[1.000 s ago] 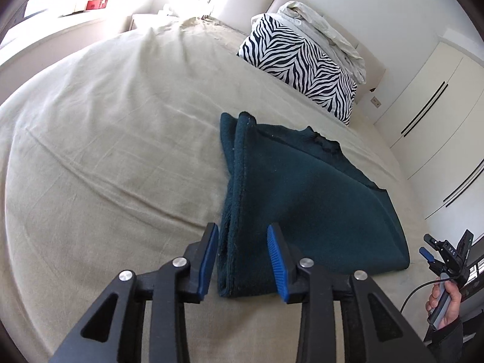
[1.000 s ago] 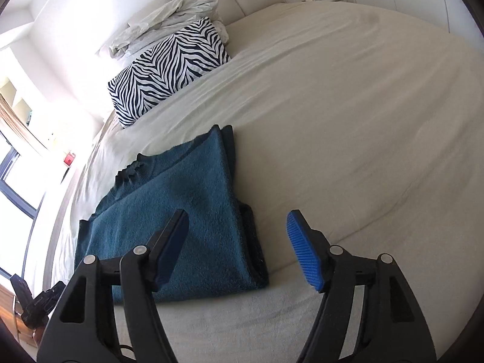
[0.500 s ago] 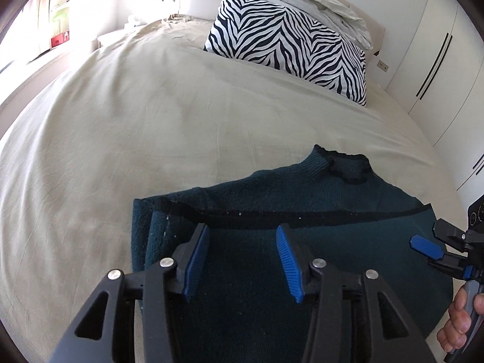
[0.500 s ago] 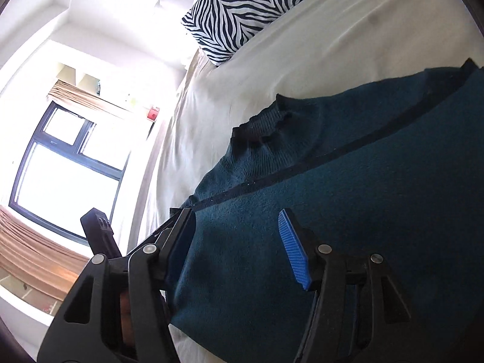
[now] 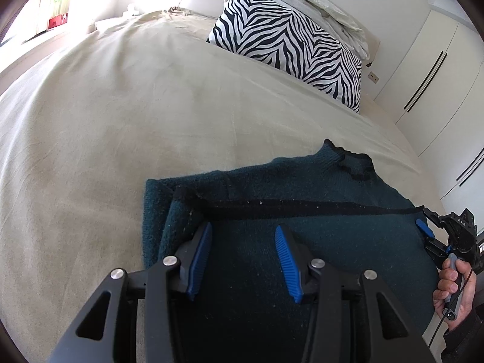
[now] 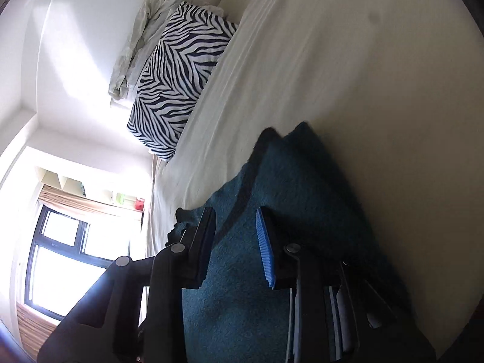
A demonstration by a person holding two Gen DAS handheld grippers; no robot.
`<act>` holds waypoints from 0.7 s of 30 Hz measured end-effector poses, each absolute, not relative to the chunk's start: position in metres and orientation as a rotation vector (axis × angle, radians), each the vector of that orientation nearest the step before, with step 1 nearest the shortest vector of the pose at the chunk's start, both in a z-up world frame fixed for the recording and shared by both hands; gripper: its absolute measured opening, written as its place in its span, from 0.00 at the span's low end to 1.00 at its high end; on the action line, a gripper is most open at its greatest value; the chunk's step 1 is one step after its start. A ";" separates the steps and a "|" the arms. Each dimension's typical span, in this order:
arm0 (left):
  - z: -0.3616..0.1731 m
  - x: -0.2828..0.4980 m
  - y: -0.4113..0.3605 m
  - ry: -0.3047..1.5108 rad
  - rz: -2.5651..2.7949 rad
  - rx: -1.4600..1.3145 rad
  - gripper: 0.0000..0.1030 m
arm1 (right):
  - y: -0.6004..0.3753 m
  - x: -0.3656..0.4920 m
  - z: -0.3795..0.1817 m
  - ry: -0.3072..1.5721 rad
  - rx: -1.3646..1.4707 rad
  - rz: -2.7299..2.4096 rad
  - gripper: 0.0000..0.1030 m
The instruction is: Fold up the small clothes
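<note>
On the bed (image 5: 127,115), left wrist view: a folded teal sweater (image 5: 302,199) lies near the foot, collar toward the zebra pillow (image 5: 290,42). Left gripper (image 5: 242,251) hovers over it, jaws partly apart, nothing pinched. At the sweater's far edge, a hand (image 5: 450,287) carries the right gripper (image 5: 423,230).

Right wrist view, rolled sideways: right gripper (image 6: 236,242), jaws closing, sweater (image 6: 290,181) between the pads (image 6: 264,251); contact cannot be told.
</note>
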State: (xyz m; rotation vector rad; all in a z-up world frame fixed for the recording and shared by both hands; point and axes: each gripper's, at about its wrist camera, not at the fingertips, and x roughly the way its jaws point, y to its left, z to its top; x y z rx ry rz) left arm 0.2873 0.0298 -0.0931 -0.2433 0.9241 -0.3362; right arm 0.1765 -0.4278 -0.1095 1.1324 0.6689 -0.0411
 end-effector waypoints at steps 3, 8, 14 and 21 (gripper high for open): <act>-0.084 0.278 0.031 0.932 -0.307 -0.245 0.45 | -0.448 0.150 -0.100 0.649 1.153 -0.132 0.27; -0.055 0.216 0.005 0.917 -0.402 -0.266 0.46 | -0.400 0.132 -0.073 0.687 1.037 0.053 0.30; -0.079 0.153 -0.046 1.005 -0.438 -0.138 0.52 | -0.257 0.121 -0.095 0.888 1.019 0.424 0.30; -0.085 0.153 -0.042 1.015 -0.425 -0.119 0.51 | -0.261 0.104 -0.128 0.916 1.067 0.373 0.25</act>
